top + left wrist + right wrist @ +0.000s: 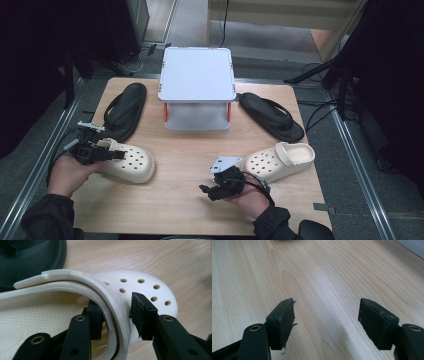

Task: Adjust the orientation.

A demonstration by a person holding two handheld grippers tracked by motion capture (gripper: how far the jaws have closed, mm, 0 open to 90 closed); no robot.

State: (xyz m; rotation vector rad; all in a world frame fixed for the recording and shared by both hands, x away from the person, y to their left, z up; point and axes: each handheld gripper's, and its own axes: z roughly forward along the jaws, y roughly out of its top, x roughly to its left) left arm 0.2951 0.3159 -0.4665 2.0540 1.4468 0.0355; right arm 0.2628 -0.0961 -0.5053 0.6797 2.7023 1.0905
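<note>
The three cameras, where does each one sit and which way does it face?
High view: fixed above the person's side, looking forward and down on the wooden table; both forearms enter from the bottom, with the left hand-held gripper and right hand-held gripper.
Left gripper view: rides the left hand-held gripper, looking along its jaws, which straddle the cream clog's upper.
Right gripper view: rides the right hand-held gripper, jaws apart above bare tabletop.
Shared: high and left gripper views both show that clog and the black sandal.
</note>
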